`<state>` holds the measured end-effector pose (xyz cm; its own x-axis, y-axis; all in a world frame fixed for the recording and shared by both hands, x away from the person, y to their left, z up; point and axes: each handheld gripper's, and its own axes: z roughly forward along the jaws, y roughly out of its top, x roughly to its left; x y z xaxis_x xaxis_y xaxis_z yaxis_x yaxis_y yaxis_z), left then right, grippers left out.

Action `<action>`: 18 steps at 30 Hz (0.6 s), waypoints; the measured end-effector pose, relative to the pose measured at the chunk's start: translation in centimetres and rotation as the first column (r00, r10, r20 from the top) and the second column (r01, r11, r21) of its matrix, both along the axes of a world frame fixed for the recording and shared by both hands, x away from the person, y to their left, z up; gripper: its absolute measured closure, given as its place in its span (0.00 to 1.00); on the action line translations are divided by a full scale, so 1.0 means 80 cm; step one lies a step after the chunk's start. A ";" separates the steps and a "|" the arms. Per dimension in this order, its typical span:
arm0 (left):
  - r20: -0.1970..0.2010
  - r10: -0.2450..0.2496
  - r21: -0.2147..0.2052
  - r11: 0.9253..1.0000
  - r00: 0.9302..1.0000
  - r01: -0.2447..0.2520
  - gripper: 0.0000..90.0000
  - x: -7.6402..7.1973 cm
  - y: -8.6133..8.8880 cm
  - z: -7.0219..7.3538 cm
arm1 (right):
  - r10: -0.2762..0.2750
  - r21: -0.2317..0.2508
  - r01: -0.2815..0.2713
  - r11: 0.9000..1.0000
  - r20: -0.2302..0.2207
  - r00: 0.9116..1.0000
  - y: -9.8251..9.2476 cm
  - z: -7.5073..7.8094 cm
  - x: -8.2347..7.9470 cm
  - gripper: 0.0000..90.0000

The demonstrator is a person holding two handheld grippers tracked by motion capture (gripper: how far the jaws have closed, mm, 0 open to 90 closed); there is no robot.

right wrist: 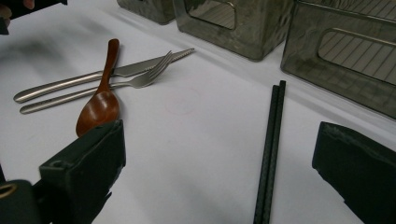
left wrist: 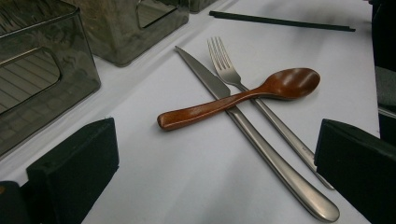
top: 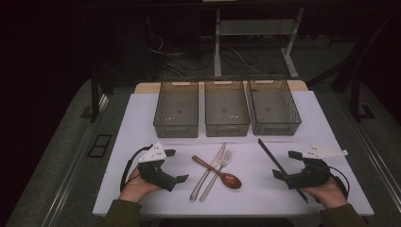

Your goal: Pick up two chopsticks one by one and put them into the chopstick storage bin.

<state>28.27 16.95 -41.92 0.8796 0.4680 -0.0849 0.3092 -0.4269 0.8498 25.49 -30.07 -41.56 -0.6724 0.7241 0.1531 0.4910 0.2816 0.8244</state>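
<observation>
2 black chopsticks pass beneath the right gripper.

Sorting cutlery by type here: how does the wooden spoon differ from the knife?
The wooden spoon is reddish-brown wood; the knife is silver metal. The spoon is shorter and lies crosswise on top; the knife is longer and lies underneath it. Both rest on the white table between the open grippers.

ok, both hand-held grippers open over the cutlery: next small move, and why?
Probably ease the left hand-held gripper toward the wooden spoon. The spoon lies across the knife and fork, so it should lift first. Both jaws stand open, holding nothing, and the three bins wait beyond.
</observation>
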 end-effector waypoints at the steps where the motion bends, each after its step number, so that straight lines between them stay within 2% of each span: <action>1: -0.001 0.001 -0.001 1.000 1.000 -0.001 0.00 0.000 0.000 0.000 | -0.003 0.001 0.003 1.000 -0.001 1.000 -0.001 0.001 0.001 0.03; 18: -0.006 0.003 -0.002 1.000 1.000 -0.003 0.00 -0.001 -0.002 -0.001 | -0.024 -0.054 0.022 0.998 -0.031 0.999 -0.008 0.000 0.017 0.03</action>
